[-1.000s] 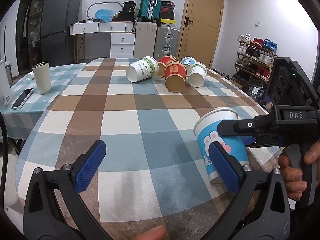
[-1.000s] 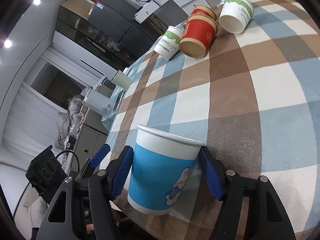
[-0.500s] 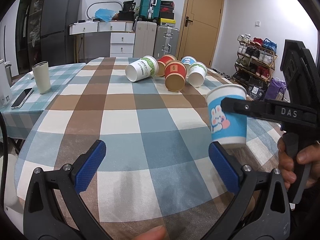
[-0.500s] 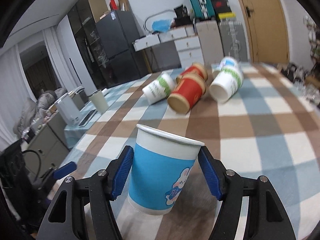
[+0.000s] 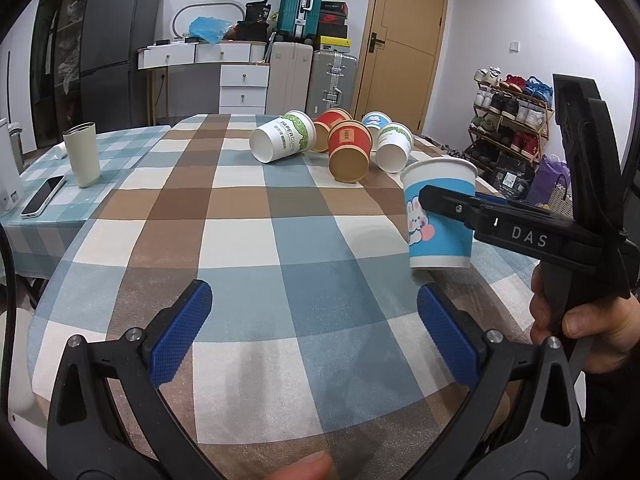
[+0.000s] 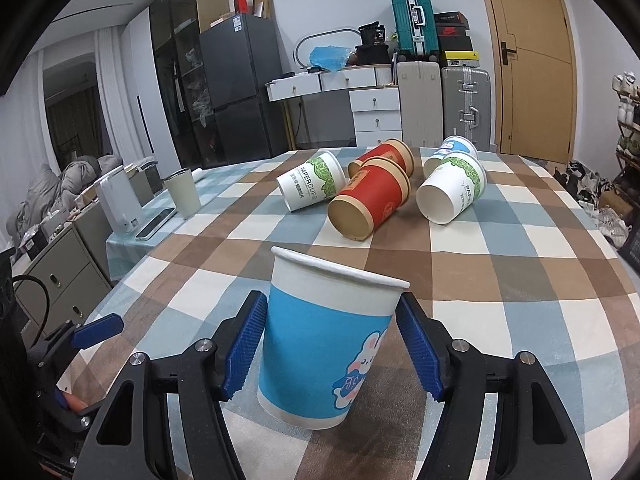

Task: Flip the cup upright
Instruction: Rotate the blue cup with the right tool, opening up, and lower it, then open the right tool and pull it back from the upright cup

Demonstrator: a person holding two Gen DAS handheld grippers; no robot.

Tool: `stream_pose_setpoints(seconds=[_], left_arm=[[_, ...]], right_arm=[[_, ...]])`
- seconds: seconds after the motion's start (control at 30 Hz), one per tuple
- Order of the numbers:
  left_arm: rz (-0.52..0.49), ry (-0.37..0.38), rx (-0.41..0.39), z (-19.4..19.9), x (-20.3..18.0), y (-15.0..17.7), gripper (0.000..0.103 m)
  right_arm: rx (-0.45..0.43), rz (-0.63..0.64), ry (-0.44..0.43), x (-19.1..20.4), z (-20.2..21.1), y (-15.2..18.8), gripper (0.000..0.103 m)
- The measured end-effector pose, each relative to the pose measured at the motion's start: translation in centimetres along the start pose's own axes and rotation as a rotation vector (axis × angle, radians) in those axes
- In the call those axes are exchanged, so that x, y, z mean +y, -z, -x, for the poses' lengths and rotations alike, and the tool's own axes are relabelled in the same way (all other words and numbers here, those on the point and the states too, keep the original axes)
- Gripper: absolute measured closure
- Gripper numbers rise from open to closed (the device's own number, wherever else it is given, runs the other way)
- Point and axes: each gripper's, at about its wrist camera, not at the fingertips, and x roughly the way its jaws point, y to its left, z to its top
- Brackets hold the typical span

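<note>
My right gripper (image 6: 332,344) is shut on a blue paper cup with a rabbit picture (image 6: 320,352). The cup is upright, mouth up, its base at or just above the checked tablecloth (image 6: 500,280). The left wrist view shows this cup (image 5: 438,216) at the right, held by the right gripper (image 5: 452,204). My left gripper (image 5: 316,332) is open and empty, low over the near table edge.
Several paper cups lie on their sides at the far end: a white-green one (image 5: 282,142), red ones (image 5: 348,152), another white-green one (image 5: 394,148). A beige tumbler (image 5: 82,154), a phone (image 5: 42,196) and a white appliance (image 6: 118,204) stand at the left.
My right gripper has turned the blue cup from tilted to upright and moved it up and right, then lowered it toward the cloth. The left gripper has not moved.
</note>
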Motion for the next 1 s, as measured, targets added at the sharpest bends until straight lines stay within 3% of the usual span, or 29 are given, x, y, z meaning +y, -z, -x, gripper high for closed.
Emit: stream_pose_setpoints(seconds=[0.33,0.6,1.0], left_arm=[[0.000,0.000,0.000,-0.1,-0.1,0.1,0.000],[-0.007,0.002,0.006,-0.5,-0.6,0.5,0.000],[-0.007,0.004,0.008,-0.7,-0.7,0.6,0.000]], right_arm=[[0.008,0.113,-0.038,1.2,2.2,2.5,0.039],[0.003,0.243,0.054,2.4,1.6,3.8,0.041],[-0.011,0.219,0.077,1.6,1.5,3.3,0.035]])
